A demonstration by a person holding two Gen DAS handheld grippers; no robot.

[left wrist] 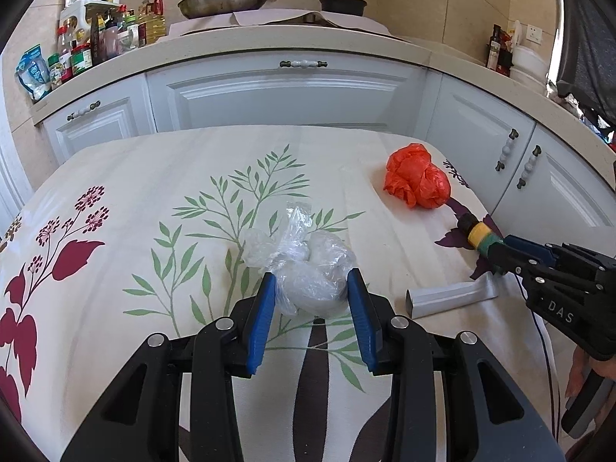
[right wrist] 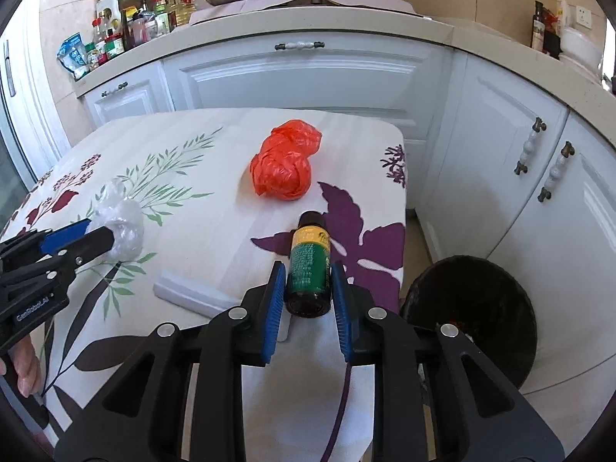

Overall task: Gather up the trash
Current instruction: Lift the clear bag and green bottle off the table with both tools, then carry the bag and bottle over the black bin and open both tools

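Left gripper (left wrist: 312, 292) is clamping the clear plastic bag (left wrist: 304, 265) mid-table (right wrist: 192, 200). Right gripper (right wrist: 306, 288) is standing slack around the brown bottle (right wrist: 309, 265), lying near the table's edge above the black bin (right wrist: 473, 308).

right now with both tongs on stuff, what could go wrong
1. The small bottle lies between the right tongs near the table edge; the pads look barely touching it, so it might roll or slip off toward the floor.
2. The clear plastic bag in the left tongs is thin and crumpled; it could slide out when lifted.
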